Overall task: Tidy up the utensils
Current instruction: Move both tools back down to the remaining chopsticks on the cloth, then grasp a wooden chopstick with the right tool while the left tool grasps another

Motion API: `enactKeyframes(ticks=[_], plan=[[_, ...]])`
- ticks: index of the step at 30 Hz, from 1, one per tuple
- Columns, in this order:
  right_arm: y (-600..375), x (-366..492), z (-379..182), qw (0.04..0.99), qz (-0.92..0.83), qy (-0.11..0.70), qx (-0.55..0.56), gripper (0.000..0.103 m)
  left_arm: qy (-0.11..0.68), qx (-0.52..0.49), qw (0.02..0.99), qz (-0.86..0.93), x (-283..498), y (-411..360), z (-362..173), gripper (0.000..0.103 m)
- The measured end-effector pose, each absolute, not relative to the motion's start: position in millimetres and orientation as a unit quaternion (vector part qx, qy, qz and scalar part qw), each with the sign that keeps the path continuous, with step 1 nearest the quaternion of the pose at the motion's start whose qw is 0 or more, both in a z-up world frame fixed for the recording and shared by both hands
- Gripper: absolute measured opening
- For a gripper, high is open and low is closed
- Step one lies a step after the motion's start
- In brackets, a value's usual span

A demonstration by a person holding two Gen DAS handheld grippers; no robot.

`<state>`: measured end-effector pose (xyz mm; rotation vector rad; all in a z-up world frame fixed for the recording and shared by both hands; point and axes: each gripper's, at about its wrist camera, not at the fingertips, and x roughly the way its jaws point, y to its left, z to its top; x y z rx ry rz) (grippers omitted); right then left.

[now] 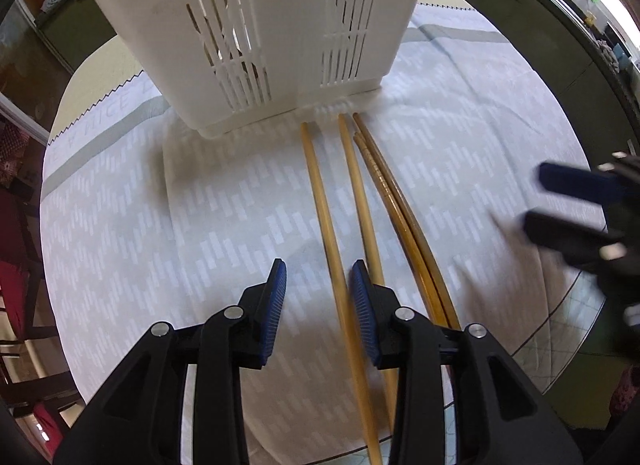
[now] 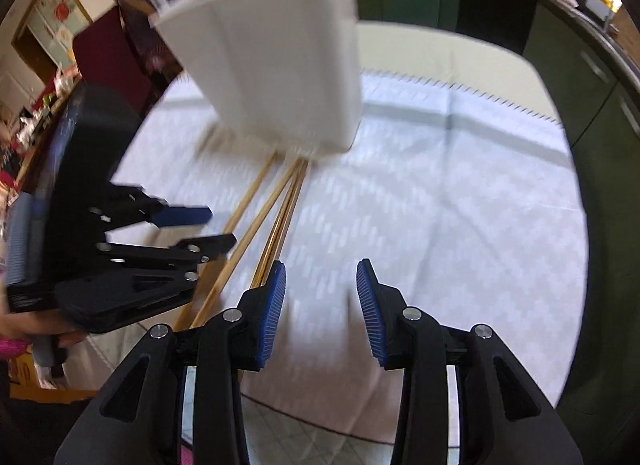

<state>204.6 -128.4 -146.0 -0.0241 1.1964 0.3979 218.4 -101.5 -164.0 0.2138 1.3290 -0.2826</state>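
Observation:
A white slotted utensil holder (image 1: 256,37) stands on the cloth, and through its slots I see sticks inside. Several wooden chopsticks lie in front of it: two pale ones (image 1: 320,201) and a darker pair (image 1: 394,201). My left gripper (image 1: 319,269) is open low over them, the leftmost pale chopstick running between its fingers, near the right pad and not pressed. My right gripper (image 2: 321,265) is open over bare cloth, just right of the chopsticks (image 2: 284,217), with nothing between its fingers. It also shows blurred at the left wrist view's right edge, as the right gripper (image 1: 560,205).
A white patterned cloth (image 1: 200,225) covers the pale table. The holder (image 2: 280,77) looks blurred in the right wrist view, with the left gripper (image 2: 220,227) and a hand (image 2: 40,329) at the left. Dark green cabinets (image 2: 560,45) stand behind.

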Motion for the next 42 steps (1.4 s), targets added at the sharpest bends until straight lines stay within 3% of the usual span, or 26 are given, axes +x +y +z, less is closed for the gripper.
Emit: enactKeyframes(ticks=[27, 32, 42], plan=[[-40.5, 237.7, -190.6, 0.791, 0.15, 0.587, -0.089, 0.038, 0.642, 0.023, 0.759, -0.106, 204.6, -34.8, -161.7, 0.033], [-27.6, 240.0, -192.8, 0.788, 0.155, 0.587, -0.096, 0.027, 0.647, 0.014, 0.754, -0.109, 211.5, -41.9, -162.8, 0.033], [-30.0, 243.5, -190.5, 0.786, 0.164, 0.588, -0.096, 0.025, 0.642, -0.024, 0.759, -0.109, 223.7, -42.9, -152.9, 0.033]])
